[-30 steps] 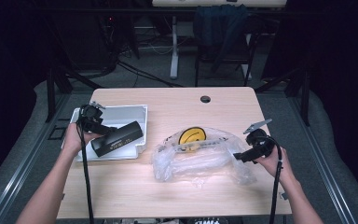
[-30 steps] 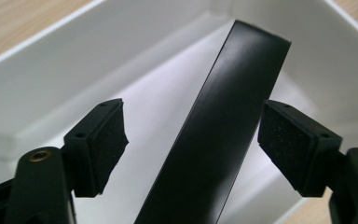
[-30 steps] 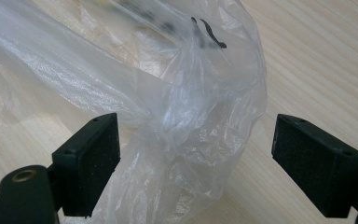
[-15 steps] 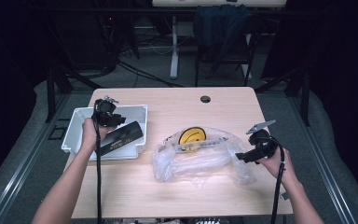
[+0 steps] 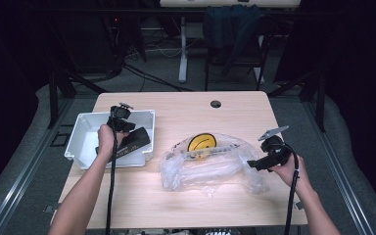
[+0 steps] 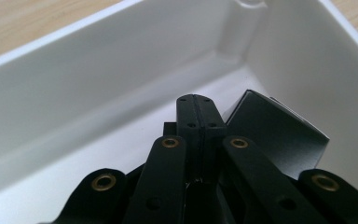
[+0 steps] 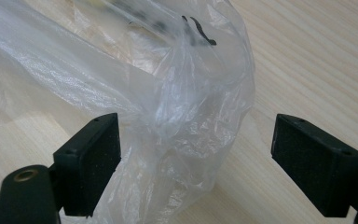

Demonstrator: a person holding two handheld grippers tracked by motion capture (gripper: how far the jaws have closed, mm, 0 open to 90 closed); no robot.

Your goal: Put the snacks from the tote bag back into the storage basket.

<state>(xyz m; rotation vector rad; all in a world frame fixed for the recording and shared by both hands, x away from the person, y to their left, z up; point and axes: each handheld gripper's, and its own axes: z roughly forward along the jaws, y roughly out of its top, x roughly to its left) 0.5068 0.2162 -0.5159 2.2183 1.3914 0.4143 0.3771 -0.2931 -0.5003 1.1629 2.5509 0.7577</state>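
The left gripper (image 5: 119, 117) had just been closing, its jaws now meeting with nothing between them, over the black box (image 5: 129, 142) lying in the white bin (image 5: 81, 139) at the table's left. The right gripper (image 7: 196, 163) stood wide open around the right edge of the clear plastic bag (image 5: 210, 164), not yet pinching it. To grip well, it should push further onto the film, gather several folds, then close firmly before lifting.

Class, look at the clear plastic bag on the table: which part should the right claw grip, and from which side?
Probably the bunched end of the plastic bag, approached from the table's right. There the film gathers into a fold that already sits between the open right claw.
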